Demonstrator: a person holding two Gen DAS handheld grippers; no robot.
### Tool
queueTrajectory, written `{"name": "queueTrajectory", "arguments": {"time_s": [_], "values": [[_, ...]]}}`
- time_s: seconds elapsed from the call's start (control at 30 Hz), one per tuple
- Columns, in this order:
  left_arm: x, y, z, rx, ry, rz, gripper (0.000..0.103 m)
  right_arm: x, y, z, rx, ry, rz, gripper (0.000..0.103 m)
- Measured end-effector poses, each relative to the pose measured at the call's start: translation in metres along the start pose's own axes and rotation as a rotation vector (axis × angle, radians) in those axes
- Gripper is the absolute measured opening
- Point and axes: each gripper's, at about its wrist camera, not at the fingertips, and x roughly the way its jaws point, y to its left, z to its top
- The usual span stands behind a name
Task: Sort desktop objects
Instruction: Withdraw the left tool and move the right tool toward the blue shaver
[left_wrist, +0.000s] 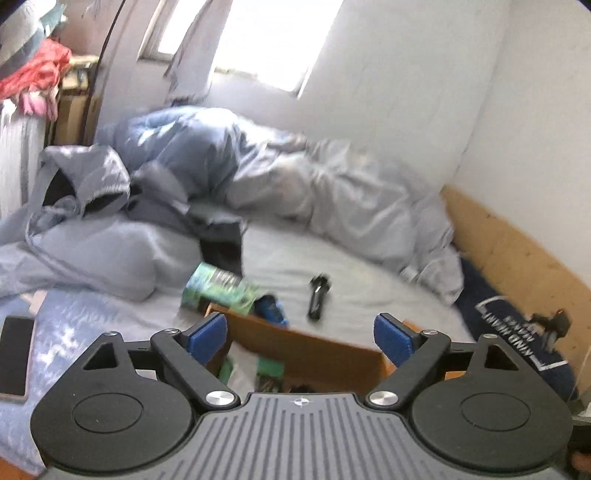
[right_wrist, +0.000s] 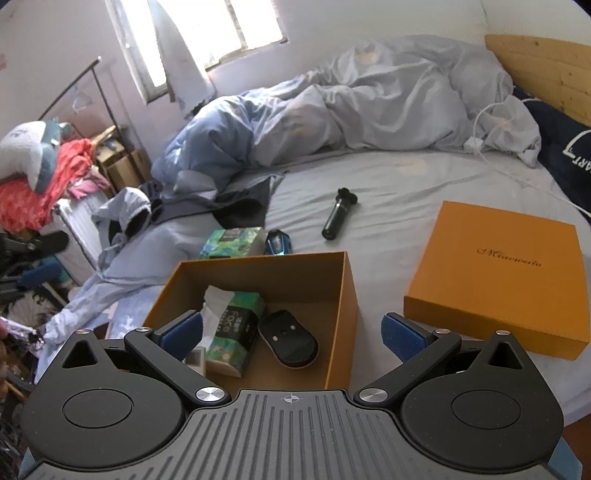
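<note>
Right wrist view: we are holding both tongs (right_wrist: 291, 332) (left_wrist: 300, 338) wide and empty over the open box (right_wrist: 341, 295), while the black cylinder (right_wrist: 338, 214) is lying beyond on the bed (right_wrist: 406, 184), long axis angling away rightward.

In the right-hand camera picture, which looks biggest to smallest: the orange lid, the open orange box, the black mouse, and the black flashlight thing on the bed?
1. Open orange box and orange lid: look about alike, so I won't rank them.
2. Black mouse.
3. Black flashlight-like object, though it lies farther from the camera, so its true size versus the mouse is unsure.
</note>
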Motion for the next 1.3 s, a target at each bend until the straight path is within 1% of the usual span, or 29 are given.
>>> {"name": "queueTrajectory", "arguments": {"time_s": [0.1,0.17,0.23,0.27,0.3,0.37,0.43,0.57,0.67,0.73,0.87,0.97,1.3], "values": [[-0.005,-0.004,-0.008,0.076,-0.033,-0.007,0.092,-0.001,0.002,0.000,-0.010,-0.003,-0.005,0.103],[-0.005,-0.005,-0.011,0.093,-0.031,-0.009,0.092,-0.001,0.003,-0.002,-0.017,-0.005,-0.010,0.103],[-0.003,-0.004,-0.012,0.076,-0.008,-0.018,0.092,-0.001,0.004,-0.003,-0.023,-0.006,-0.014,0.103],[0.000,-0.004,-0.012,0.058,0.010,-0.028,0.095,-0.001,0.005,-0.003,-0.026,-0.006,-0.016,0.103],[0.002,-0.003,-0.012,0.043,0.017,-0.041,0.103,-0.001,0.006,-0.004,-0.029,-0.007,-0.019,0.103],[0.004,-0.003,-0.013,0.027,0.020,-0.063,0.103,-0.001,0.007,-0.005,-0.035,-0.008,-0.023,0.103],[0.006,-0.005,-0.014,0.035,0.020,-0.072,0.103,-0.001,0.009,-0.006,-0.041,-0.010,-0.028,0.103],[0.009,-0.009,-0.017,0.075,0.020,-0.049,0.103,-0.001,0.011,-0.008,-0.054,-0.012,-0.037,0.103],[0.005,-0.010,-0.019,0.069,0.021,-0.051,0.103,-0.001,0.014,-0.009,-0.063,-0.014,-0.044,0.103],[0.004,-0.011,-0.022,0.074,0.024,-0.049,0.103,0.004,0.025,-0.014,-0.083,-0.012,-0.040,0.103],[0.004,-0.011,-0.024,0.075,0.033,-0.029,0.103,0.007,0.036,-0.019,-0.130,-0.005,-0.040,0.103],[0.003,-0.010,-0.024,0.069,0.036,-0.019,0.103,0.007,0.038,-0.020,-0.139,0.002,-0.038,0.103],[0.000,-0.006,-0.024,0.046,0.030,0.011,0.103,0.012,0.039,-0.003,-0.114,-0.012,0.003,0.103]]}}
